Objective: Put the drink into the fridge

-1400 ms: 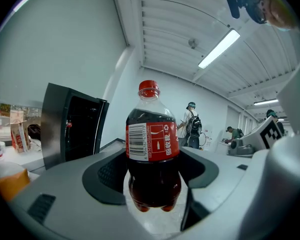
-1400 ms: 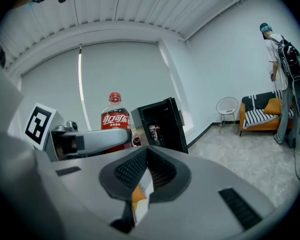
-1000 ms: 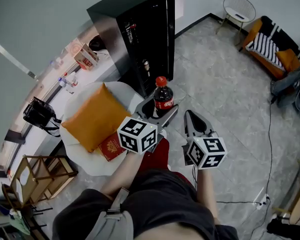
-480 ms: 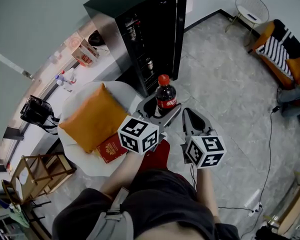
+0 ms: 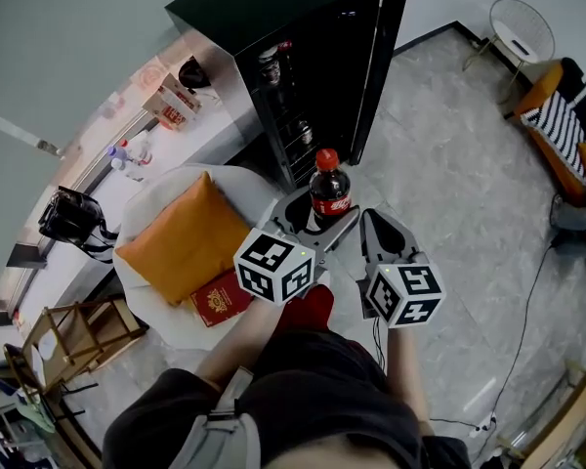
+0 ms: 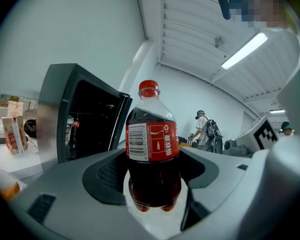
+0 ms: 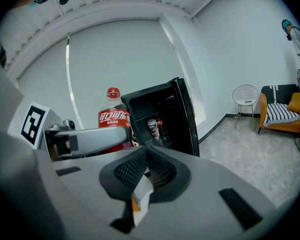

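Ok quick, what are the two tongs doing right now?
Left tongs: closed on the red-capped plastic cola bottle.
Right tongs: closed, holding nothing.

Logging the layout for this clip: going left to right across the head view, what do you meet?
Black camera → orange cushion → cola bottle → right gripper → white chair.

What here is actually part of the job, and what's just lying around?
Part of the job: cola bottle, left gripper shut on it, open fridge.
Just lying about: orange cushion, red booklet, white chair.
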### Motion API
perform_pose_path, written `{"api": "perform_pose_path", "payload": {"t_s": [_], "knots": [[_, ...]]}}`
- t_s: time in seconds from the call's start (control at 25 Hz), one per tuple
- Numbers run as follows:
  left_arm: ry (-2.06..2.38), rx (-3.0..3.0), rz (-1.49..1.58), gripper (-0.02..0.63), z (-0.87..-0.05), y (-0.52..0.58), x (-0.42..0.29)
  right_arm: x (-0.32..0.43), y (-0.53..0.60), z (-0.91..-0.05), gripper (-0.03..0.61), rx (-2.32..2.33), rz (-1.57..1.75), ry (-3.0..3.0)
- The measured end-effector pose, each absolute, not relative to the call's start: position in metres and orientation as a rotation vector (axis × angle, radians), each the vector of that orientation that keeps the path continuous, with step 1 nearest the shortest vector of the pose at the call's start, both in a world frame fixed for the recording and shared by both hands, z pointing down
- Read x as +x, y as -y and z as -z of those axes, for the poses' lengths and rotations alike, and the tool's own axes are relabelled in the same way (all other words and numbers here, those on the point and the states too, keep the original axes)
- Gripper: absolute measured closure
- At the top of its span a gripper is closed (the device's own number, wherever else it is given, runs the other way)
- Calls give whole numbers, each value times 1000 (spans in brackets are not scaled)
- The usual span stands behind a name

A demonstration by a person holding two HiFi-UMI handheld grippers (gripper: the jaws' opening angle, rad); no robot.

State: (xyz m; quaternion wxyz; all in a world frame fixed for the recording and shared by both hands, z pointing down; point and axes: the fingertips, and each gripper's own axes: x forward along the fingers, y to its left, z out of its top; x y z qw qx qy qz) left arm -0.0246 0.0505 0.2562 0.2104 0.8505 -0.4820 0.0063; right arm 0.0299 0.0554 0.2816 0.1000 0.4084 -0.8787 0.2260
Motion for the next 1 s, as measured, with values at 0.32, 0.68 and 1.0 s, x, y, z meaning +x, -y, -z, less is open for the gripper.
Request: {"api": "perform_pose_path", "payload": {"t_s": [0.32,0.68,1.0], "knots": [[1373,2355,-24,299,-261,-3,-53,1,-5,-288,561,1170,-641,2582],[1442,2310,-44,299,-277,29,-74,-7,33,-299,561,1166,-595,2538],[1528,2276,-43,299,-303,59,-79,-12,71,-319,561,1125,-551,2569]]}}
